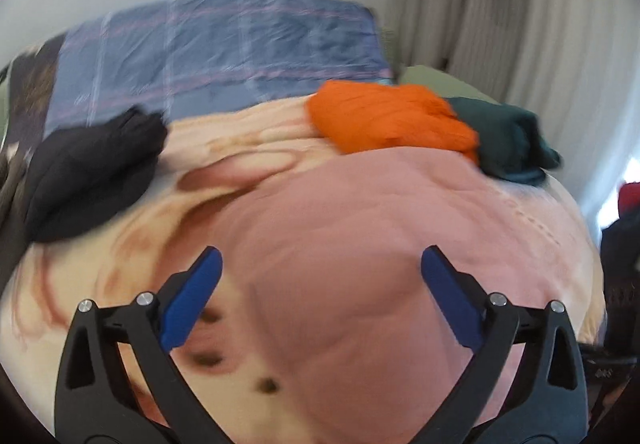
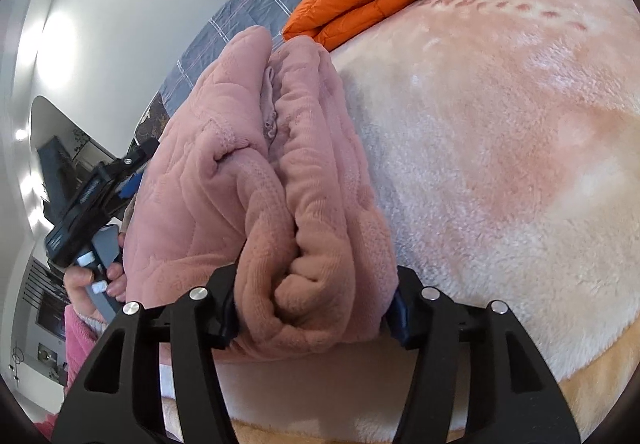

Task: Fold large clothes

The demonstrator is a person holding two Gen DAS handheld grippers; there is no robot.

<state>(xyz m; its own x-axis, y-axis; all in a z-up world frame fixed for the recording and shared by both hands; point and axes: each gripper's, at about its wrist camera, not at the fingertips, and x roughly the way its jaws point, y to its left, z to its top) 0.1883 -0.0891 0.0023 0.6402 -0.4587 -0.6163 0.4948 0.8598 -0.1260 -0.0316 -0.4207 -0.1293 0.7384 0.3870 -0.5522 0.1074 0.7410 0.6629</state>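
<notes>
A pink quilted garment (image 1: 360, 244) lies spread on the bed's cream fleece blanket (image 1: 100, 284). My left gripper (image 1: 320, 284) is open just above it, blue pads wide apart and holding nothing. In the right wrist view the same garment (image 2: 248, 172) is bunched into thick folds. My right gripper (image 2: 316, 308) is shut on the near end of that bundle, with fabric filling the gap between the fingers. The left gripper (image 2: 132, 172) shows at the garment's far left edge, held by a hand.
A folded orange puffer jacket (image 1: 384, 116) and a dark green garment (image 1: 508, 140) lie at the back right of the bed. A black garment (image 1: 88, 172) lies at the left. A blue plaid sheet (image 1: 220, 48) covers the far end. Wall and curtain behind.
</notes>
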